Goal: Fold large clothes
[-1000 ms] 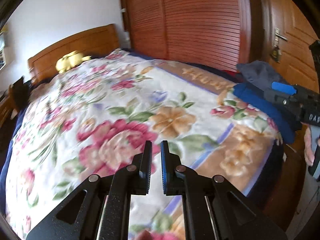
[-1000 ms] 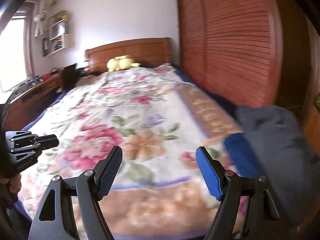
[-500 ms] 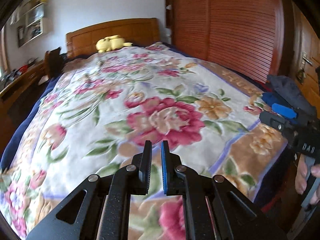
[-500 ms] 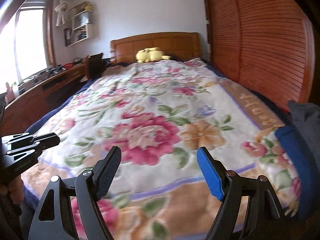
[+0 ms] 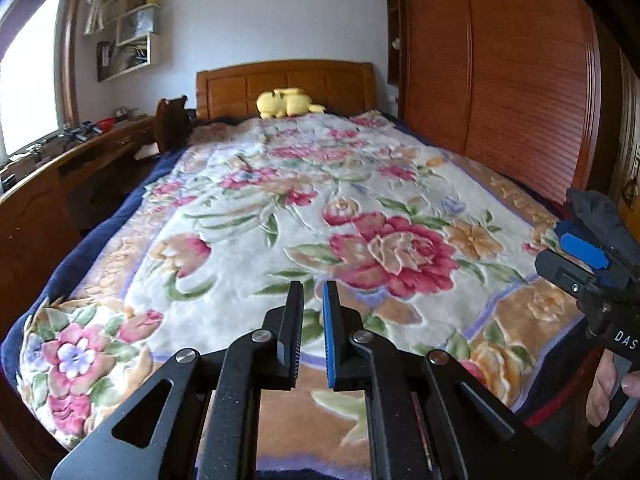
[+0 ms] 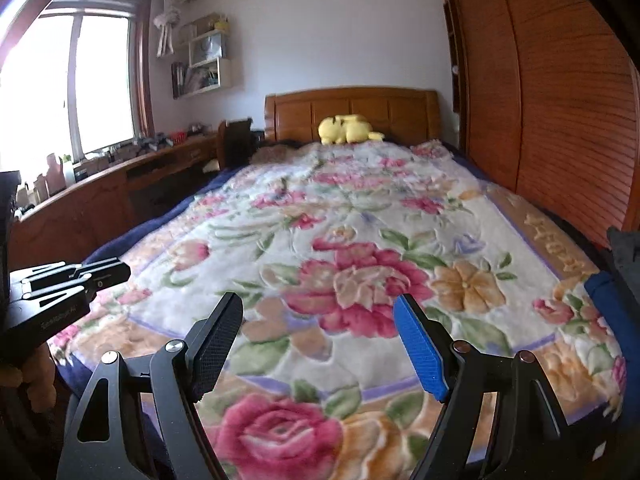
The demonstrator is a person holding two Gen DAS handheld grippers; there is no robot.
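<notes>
Dark grey crumpled garment (image 5: 600, 214) at the bed's far right foot corner, floral plush blanket (image 6: 360, 240) spread flat across the bed, left gripper (image 5: 312, 304) fingers nearly together holding nothing, right gripper (image 6: 318, 328) fingers wide and empty, yellow plush toy (image 6: 348, 129) by the wooden headboard (image 5: 288, 80)

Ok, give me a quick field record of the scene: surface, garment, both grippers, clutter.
surface: bed with floral blanket spread flat
garment: dark clothing piled at the bed's right edge, not yet picked up
left gripper: shut, nothing between the fingers, above the blanket's near end
right gripper: open, empty, above the near end
clutter: yellow plush toy by the headboard
</notes>
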